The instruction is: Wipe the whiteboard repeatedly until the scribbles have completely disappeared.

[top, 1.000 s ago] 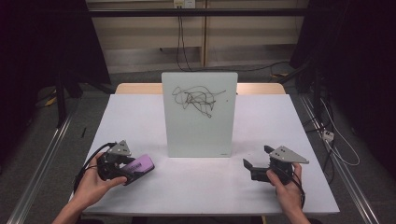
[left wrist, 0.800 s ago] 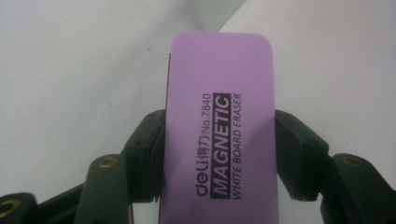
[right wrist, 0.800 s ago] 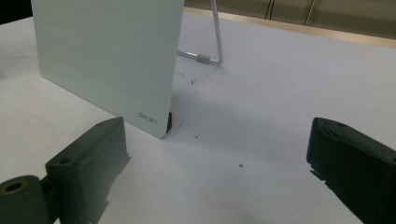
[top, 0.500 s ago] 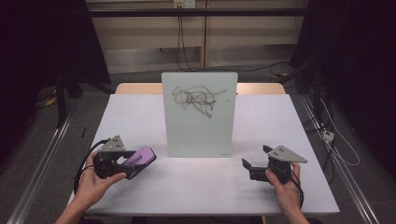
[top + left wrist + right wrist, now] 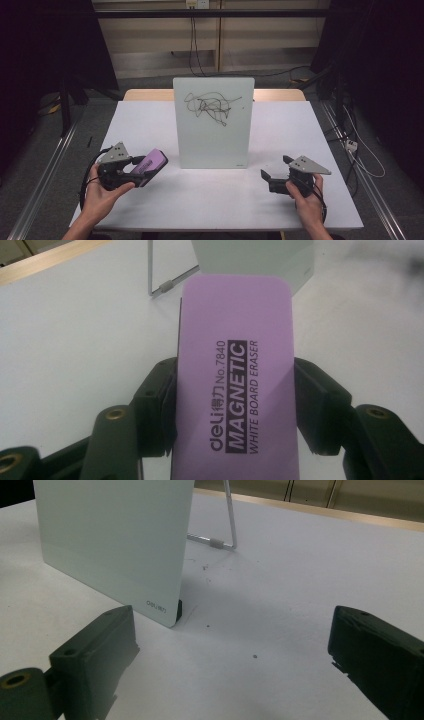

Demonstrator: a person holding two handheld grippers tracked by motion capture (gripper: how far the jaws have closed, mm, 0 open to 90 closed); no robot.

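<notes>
A person's left claw (image 5: 142, 167) is clamped on a flat purple rectangular whiteboard eraser (image 5: 151, 164), both black jaws pressing on its long sides. In the left gripper view the eraser (image 5: 235, 385) points away toward a white upright whiteboard (image 5: 250, 260), its printed face up, reading "MAGNETIC WHITE BOARD ERASER". The eraser sits low over the white surface (image 5: 150, 120), just left of the board's lower left corner and apart from it. The whiteboard (image 5: 214, 122) stands near the middle of the surface on a thin metal wire stand (image 5: 227, 525) and bears a tangle of black scribble (image 5: 210, 106) on its upper half. At the near right, the right claw (image 5: 270, 176) is held low over the surface with its jaws wide apart and nothing between them, aimed toward the board's lower right corner (image 5: 172, 612).
</notes>
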